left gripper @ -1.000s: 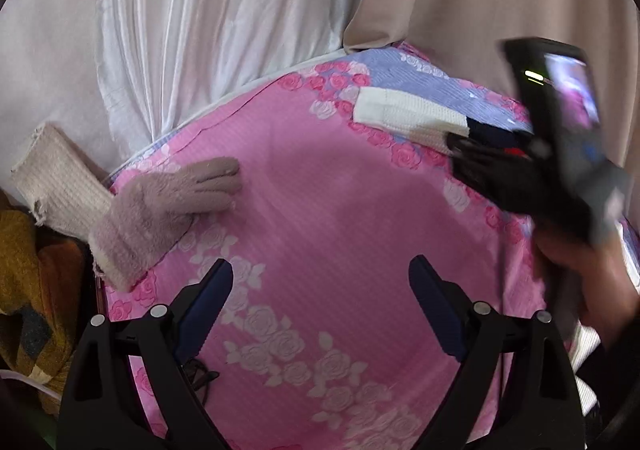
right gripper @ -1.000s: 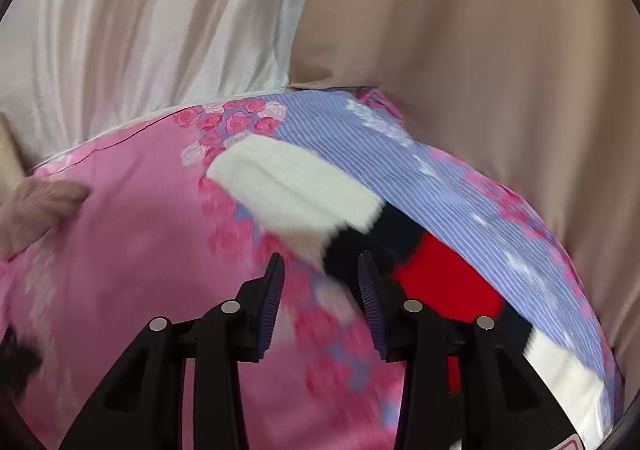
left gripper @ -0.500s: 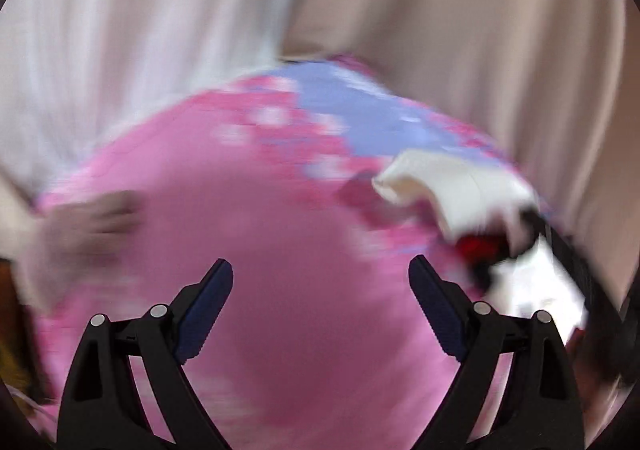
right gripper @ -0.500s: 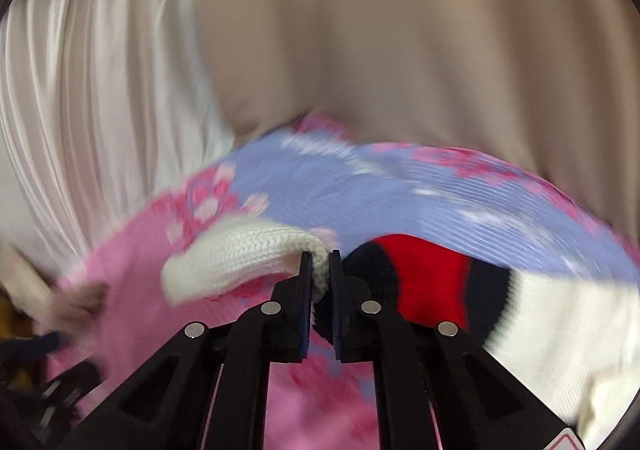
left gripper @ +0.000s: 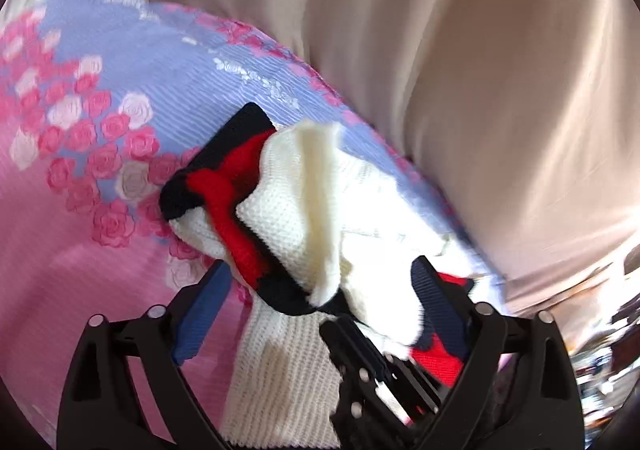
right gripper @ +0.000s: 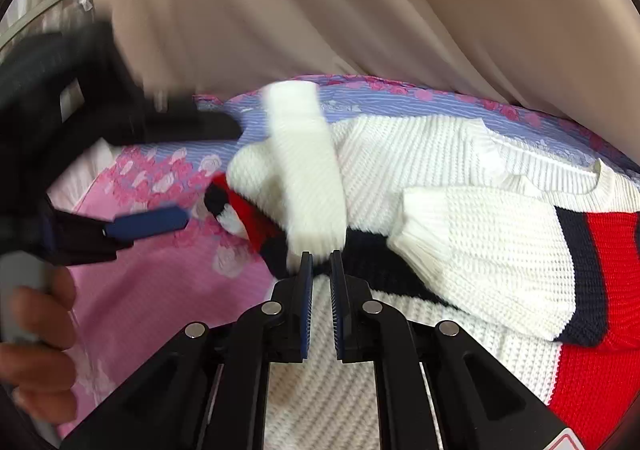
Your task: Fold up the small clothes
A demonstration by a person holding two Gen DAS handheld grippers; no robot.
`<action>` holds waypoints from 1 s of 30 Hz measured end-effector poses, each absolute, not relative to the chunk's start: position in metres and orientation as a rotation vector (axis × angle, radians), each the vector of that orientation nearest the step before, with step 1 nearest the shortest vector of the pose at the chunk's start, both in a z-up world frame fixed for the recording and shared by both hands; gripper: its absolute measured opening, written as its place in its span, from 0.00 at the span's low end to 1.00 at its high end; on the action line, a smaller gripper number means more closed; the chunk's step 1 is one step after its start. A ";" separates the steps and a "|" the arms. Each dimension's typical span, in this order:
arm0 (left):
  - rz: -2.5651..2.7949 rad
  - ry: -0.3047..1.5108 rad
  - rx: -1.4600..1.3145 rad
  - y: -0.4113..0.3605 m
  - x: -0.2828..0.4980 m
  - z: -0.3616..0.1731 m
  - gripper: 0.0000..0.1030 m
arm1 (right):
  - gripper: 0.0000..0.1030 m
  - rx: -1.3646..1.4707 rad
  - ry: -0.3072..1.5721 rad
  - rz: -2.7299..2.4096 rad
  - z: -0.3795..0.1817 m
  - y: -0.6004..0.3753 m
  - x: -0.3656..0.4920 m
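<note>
A white knit sweater [right gripper: 460,178] with red and navy stripes lies on a pink and lavender floral sheet [right gripper: 160,290]. My right gripper [right gripper: 320,262] is shut on its white sleeve [right gripper: 304,170], which is lifted and bent over the sweater's body. In the left wrist view the folded-over sleeve [left gripper: 304,202] bunches up between the wide-apart fingers of my left gripper [left gripper: 320,286], which is open and grips nothing. The right gripper [left gripper: 336,326] shows there as a black shape low in the middle. The left gripper [right gripper: 212,172] stands open at the left of the right wrist view.
A beige curtain [left gripper: 440,50] hangs close behind the bed along its far edge. A hand [right gripper: 36,330] holds the left gripper's handle at the lower left. The pink part of the sheet [left gripper: 80,250] stretches to the left of the sweater.
The right gripper closed on the sleeve and pulled it across the sweater. The left gripper swung right, away from the glove, and now straddles the sweater, still open.
</note>
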State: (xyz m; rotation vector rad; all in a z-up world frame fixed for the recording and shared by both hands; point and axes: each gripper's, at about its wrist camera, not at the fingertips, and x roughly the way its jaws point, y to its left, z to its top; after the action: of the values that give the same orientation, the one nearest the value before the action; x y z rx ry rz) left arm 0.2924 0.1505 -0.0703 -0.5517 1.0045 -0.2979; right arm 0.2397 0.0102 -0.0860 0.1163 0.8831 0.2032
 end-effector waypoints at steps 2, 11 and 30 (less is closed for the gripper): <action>-0.238 1.024 -0.494 0.138 0.304 -0.076 0.87 | 0.08 0.128 0.881 0.220 -0.089 0.008 0.236; -0.230 0.953 -0.358 0.094 0.331 -0.052 0.87 | 0.10 0.164 0.870 0.168 -0.076 -0.036 0.166; -0.385 0.911 -0.138 -0.022 0.298 -0.033 0.07 | 0.18 0.298 0.950 -0.057 -0.083 -0.155 0.044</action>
State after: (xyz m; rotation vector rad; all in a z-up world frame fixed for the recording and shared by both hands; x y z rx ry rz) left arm 0.2981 -0.0225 -0.0326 -0.1380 0.9114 -0.3848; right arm 0.0436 -0.1549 -0.0828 0.2977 0.9503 -0.0572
